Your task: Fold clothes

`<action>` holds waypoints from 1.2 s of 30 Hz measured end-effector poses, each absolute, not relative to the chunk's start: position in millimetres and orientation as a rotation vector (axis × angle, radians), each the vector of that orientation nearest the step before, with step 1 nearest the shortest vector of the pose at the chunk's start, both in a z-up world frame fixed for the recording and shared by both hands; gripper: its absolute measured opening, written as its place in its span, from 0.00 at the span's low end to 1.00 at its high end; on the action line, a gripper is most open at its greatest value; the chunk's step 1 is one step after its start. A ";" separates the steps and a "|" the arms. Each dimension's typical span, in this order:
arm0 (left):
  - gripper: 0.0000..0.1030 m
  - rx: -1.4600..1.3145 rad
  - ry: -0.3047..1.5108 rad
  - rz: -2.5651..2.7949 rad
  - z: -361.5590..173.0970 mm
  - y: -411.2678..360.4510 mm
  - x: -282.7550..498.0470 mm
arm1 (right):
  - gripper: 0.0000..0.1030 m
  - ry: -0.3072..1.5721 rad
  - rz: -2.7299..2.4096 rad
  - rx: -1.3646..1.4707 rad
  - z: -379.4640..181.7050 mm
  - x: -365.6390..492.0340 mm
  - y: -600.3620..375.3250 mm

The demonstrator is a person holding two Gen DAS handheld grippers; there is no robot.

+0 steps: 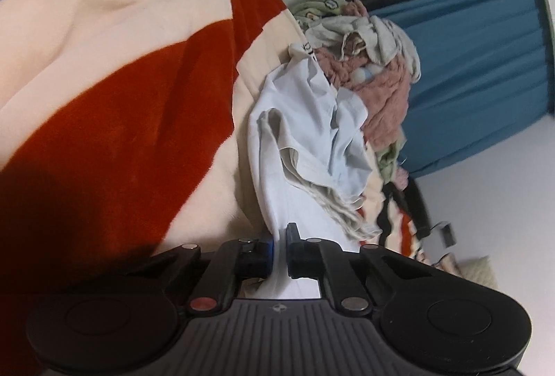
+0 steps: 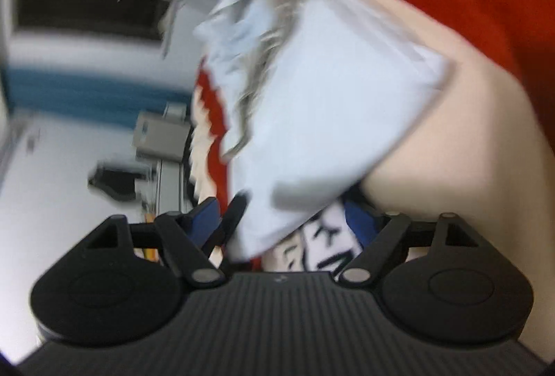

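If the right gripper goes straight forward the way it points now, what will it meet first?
Most likely the pale blue garment: its near corner already lies between the open fingers of the right gripper. The picture is blurred, so depth is uncertain.

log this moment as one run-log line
left gripper: shut on pale blue garment | right gripper: open, garment corner between fingers, not pinched | surface: red-and-cream blanket

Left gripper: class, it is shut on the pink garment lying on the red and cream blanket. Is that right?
Not quite. The left gripper is shut on the pale blue garment, as the left wrist view shows. The pink garment sits in the pile behind. The blanket is red and cream.
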State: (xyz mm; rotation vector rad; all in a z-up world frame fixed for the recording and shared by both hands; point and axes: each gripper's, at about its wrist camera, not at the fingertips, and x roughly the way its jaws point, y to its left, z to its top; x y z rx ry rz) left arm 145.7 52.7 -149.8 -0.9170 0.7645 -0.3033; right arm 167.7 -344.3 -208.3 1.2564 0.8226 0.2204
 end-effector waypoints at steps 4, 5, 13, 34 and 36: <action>0.06 -0.998 0.755 -0.297 -152.8 62.9 139.9 | 0.64 0.768 0.111 1.370 -221.6 158.8 -359.8; 0.06 -1.010 0.759 -0.292 -154.3 64.7 140.1 | 0.58 0.756 0.088 1.373 -222.0 156.2 -362.1; 0.07 -1.072 0.769 -0.279 -155.1 75.4 134.4 | 0.30 0.714 -0.056 1.334 -222.7 144.5 -370.6; 0.68 -1.102 0.938 -0.528 -181.1 20.7 160.9 | 0.08 0.534 0.120 1.222 -174.1 143.3 -376.4; 0.55 -1.148 0.906 -0.491 -184.4 31.3 161.8 | 0.08 0.528 0.109 1.217 -174.8 144.8 -377.8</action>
